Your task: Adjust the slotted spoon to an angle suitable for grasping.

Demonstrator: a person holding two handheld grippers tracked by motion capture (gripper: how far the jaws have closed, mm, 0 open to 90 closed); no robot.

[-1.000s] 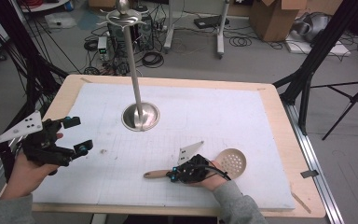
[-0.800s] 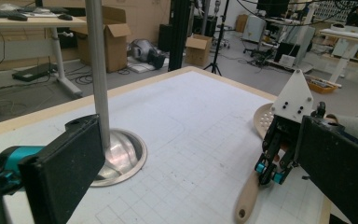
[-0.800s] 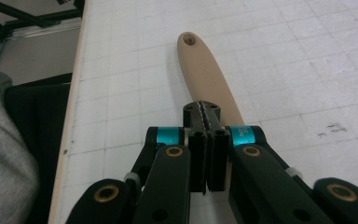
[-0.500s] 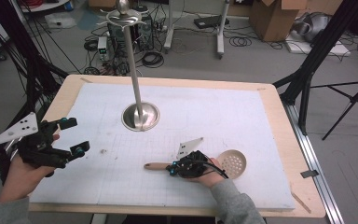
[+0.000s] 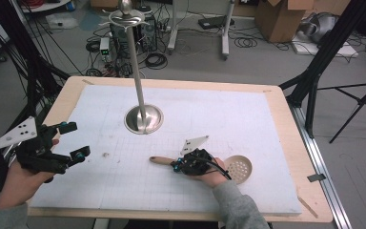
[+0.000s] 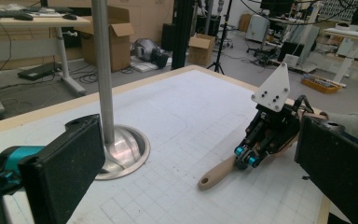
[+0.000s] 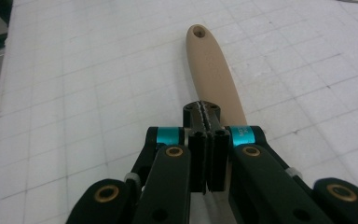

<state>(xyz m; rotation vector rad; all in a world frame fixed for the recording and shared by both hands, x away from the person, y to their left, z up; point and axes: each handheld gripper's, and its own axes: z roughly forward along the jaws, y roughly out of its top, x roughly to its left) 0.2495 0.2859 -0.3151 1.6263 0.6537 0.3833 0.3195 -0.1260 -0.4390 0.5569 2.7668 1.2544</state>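
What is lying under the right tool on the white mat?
Under the right tool lies a wooden slotted spoon: its handle end and perforated bowl stick out on either side. The handle's middle is covered by the tool and hand, so the contact there is hidden.

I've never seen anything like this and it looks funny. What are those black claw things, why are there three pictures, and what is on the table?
Those claws are grippers, hand tools with two jaws that a person squeezes. One picture comes from a camera high above the table. The other two come from small cameras riding on each gripper, looking along its jaws.

The left gripper hangs at the table's left edge with its jaws wide apart, holding nothing. The right gripper has its jaws pressed together, low over the handle of a slotted spoon that lies flat on the white gridded mat. Whether it pinches the handle I cannot tell. The spoon has a round bowl full of holes and a tan handle with a hanging hole.

Further back stands a shiny metal stand: a round base with a tall pole.
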